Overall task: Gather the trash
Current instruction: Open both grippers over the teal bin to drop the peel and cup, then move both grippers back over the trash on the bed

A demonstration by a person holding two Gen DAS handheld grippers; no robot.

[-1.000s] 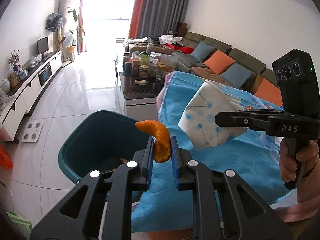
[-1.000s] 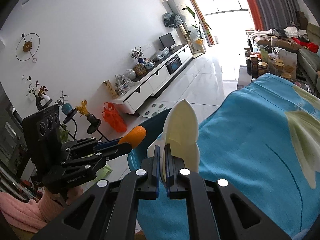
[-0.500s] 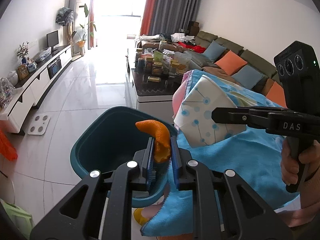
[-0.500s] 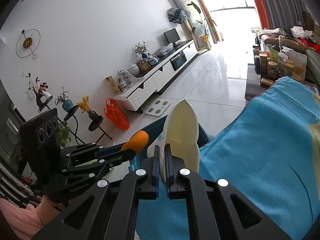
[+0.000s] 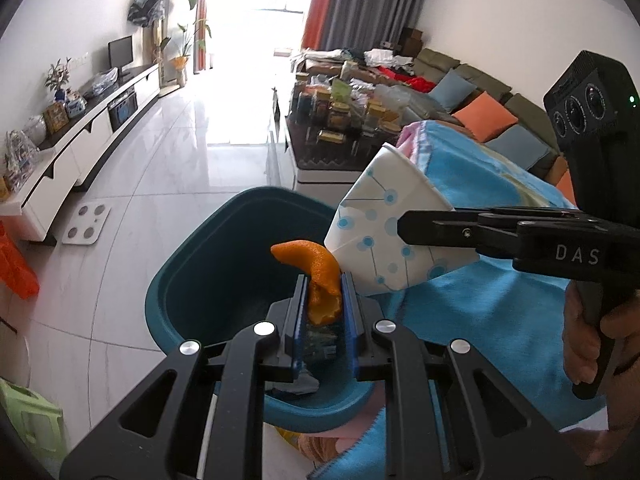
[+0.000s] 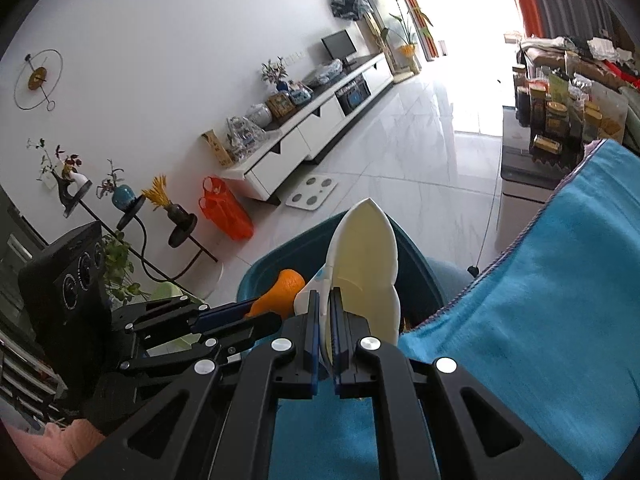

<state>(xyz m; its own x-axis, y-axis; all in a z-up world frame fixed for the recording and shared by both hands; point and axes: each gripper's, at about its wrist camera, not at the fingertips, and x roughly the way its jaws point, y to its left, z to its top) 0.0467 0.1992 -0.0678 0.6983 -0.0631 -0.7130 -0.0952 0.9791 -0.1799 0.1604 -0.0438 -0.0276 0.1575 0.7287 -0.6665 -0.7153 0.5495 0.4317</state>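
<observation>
Over the bin, at the table's edge, two items of trash hang ready for disposal.

Item one: orange peel. Clamped between the pads of the left gripper, curling up and out toward 11 o'clock. From the left wrist view it sits above the bin's open mouth, near the 3 o'clock side of the rim.

Item two: flattened paper cup, white with blue dots. Pinched shut by the right gripper, which grips only a thin edge. From the left wrist view the cup hangs at 2 o'clock from the peel, partly over the bin rim and partly over the blue cloth.

Receptacle: teal bin, standing on the floor against the cloth-covered table, some scraps already at its bottom.

Risks, as judged:
- Cup let go too soon likely lands on the cloth or glances off the rim onto the floor, since it is not wholly over the opening.
- Peel, sticky and soft, may cling to one pad on release and fall late, outside the bin.
- Grippers are close together; crowding in could knock cup against peel.
- Pushing downward could nudge the bin or drag the cloth's hanging edge.
</observation>
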